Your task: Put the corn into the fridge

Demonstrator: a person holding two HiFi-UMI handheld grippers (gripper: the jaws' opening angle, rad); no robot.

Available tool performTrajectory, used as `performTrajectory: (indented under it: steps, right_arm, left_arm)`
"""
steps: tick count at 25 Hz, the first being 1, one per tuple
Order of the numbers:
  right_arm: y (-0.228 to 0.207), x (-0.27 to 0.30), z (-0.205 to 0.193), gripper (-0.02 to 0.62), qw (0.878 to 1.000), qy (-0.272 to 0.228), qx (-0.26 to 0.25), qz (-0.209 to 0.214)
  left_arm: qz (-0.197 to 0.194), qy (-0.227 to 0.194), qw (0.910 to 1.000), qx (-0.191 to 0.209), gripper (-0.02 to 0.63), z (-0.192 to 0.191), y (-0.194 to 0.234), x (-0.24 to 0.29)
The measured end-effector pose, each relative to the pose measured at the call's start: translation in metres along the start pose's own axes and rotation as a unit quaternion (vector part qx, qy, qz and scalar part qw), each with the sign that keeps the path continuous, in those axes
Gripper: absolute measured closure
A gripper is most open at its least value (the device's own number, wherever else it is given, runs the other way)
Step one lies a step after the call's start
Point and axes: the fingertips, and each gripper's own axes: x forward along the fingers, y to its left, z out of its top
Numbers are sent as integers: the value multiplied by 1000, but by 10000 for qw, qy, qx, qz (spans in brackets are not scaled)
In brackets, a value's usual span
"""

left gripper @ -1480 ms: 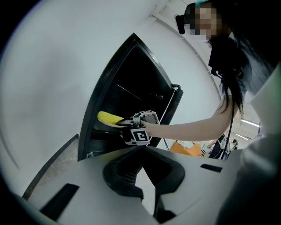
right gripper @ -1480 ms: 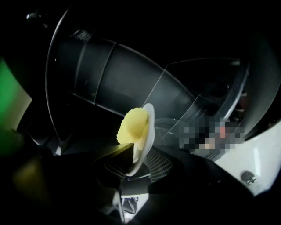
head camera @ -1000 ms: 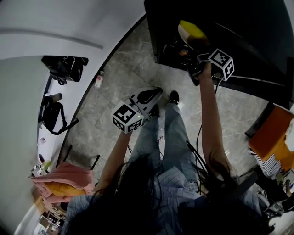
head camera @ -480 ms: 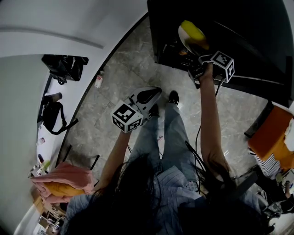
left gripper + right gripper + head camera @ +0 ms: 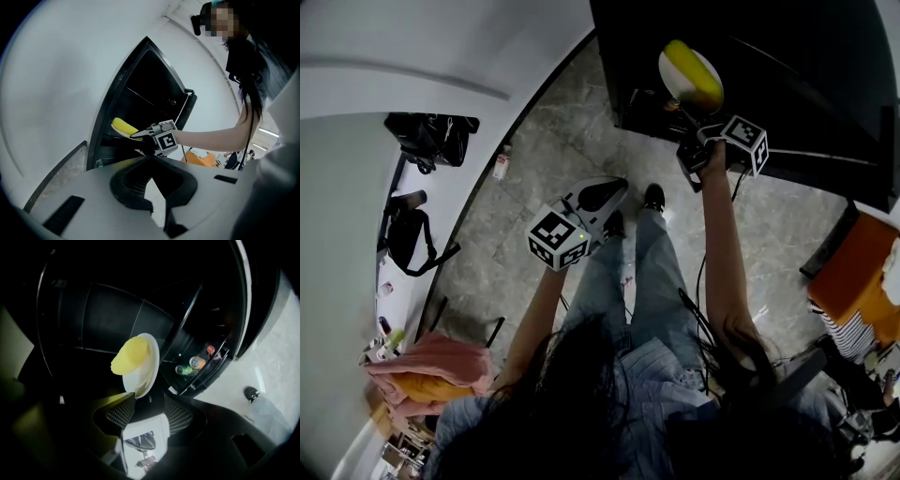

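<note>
A yellow corn cob [image 5: 694,67] lies on a small white plate [image 5: 669,73] at the mouth of the black fridge [image 5: 825,84], whose inside is dark. My right gripper [image 5: 694,112] reaches up to the plate. In the right gripper view the corn [image 5: 131,355] and plate [image 5: 149,369] hang just past my right gripper [image 5: 147,406]. Its jaws are opening, and the plate's lower rim sits between them against the left pad only. My left gripper [image 5: 612,189] hangs low over the floor, shut and empty. The left gripper view shows the corn [image 5: 123,126] and the fridge [image 5: 150,89] ahead of the left gripper [image 5: 154,185].
The fridge's door shelf [image 5: 199,364] holds several cans and bottles to the right of the plate. Black bags [image 5: 431,136] lie on the white surface at left. A pink cloth [image 5: 431,366] and an orange object [image 5: 853,281] sit near me. A small bottle [image 5: 502,167] stands on the floor.
My right gripper has shifted slightly down and left in the head view, with the plate and corn still at the fridge's mouth. My left gripper has stayed put.
</note>
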Motion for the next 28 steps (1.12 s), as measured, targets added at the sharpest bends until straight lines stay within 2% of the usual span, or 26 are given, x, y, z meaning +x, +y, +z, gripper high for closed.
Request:
performTrajectory:
  steps: [8, 14, 17, 22, 28]
  right_arm:
    - [17, -21, -15, 405, 9992, 60, -358, 191]
    - [45, -46, -40, 411, 9942, 157, -890, 582]
    - [59, -60, -53, 443, 9900, 137, -1222, 693]
    - [79, -87, -69, 498, 9783, 8, -1961, 661]
    - [112, -123, -94, 532, 9541, -149, -2911, 683]
  left_arm:
    - [-59, -109, 9999, 27, 598, 7, -9, -1]
    - [-50, -195, 9998, 63, 598, 13, -15, -6]
    - [-39, -221, 9997, 96, 598, 18, -18, -10]
    - [-24, -323, 9994, 158, 598, 33, -28, -23]
    - [39, -494, 9983, 291, 598, 60, -43, -48]
